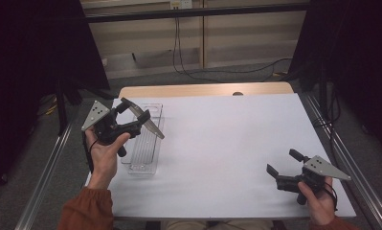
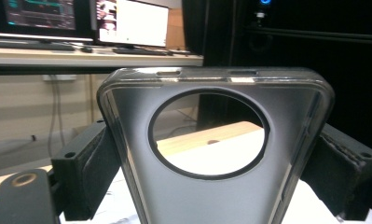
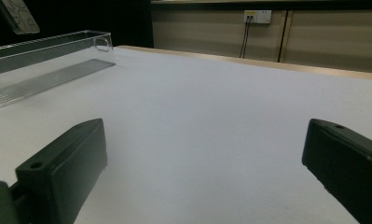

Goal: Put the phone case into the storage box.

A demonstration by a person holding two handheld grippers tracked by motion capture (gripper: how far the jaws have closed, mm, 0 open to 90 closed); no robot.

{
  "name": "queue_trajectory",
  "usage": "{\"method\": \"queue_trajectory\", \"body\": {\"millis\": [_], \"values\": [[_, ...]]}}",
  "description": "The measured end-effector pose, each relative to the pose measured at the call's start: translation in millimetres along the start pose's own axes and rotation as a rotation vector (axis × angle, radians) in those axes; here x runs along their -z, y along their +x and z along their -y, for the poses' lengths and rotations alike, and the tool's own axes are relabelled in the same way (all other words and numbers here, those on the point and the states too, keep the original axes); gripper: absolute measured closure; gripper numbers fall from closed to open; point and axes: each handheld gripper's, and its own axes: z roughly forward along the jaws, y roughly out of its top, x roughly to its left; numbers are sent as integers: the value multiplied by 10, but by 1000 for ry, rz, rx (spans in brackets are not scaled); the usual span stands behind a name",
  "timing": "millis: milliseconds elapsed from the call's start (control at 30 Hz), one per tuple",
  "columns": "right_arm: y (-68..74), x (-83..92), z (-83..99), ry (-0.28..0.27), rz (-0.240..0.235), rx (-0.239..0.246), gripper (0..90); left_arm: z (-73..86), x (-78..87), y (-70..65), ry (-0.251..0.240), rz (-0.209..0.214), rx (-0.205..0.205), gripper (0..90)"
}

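Left gripper (image 1: pixel 131 115) clamps the phone case (image 1: pixel 145 120) — over the clear tray (image 1: pixel 143 153).

1. Left hand-held gripper (image 1: pixel 140 114) is being held raised at the left, jaws pointing right and clamping flat against something between them.
2. Right hand-held gripper (image 1: pixel 278 167) is sitting low at the near right, jaws spread wide, pointing left.
3. Both forearms are entering from the bottom edge.

wall (image 1: pixel 246 33): beige panels | floor (image 1: pixel 217 76): grey | curtains (image 1: pixel 30 43): black | monitors (image 2: pixel 81 18): lit
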Motion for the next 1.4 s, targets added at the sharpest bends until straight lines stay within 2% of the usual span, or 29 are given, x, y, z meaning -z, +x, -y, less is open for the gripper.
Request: {"method": "queue_trajectory", "body": {"millis": [133, 200, 267, 567, 667, 800, 1033, 1267, 1400], "values": [[-2, 1, 1, 3, 2, 2, 0, -38, 35, 68, 0, -21, -9, 121], [-3, 0, 2, 4, -2, 4, 0, -51, 39, 74, -23, -48, 6, 121], [-4, -3, 1, 4, 1, 2, 0, -52, 56, 107, -5, -67, -18, 121], [-1, -25, -3, 14, -11, 5, 0, -11, -25, 174, 23, -120, -18, 121], [-3, -30, -2, 10, -10, 9, 0, -7, -58, 195, 17, -129, -11, 121], [1, -27, -3, 11, -9, 0, 0, 19, -114, 221, 35, -158, -21, 121], [-5, -29, 0, 8, -10, 2, 0, 62, -216, 251, 33, -183, -31, 121], [0, -31, 3, 12, -11, 6, 0, 113, -336, 275, 60, -207, -54, 121], [-2, -26, 3, 13, -14, 7, 0, 140, -412, 300, 58, -209, -63, 120]]}}
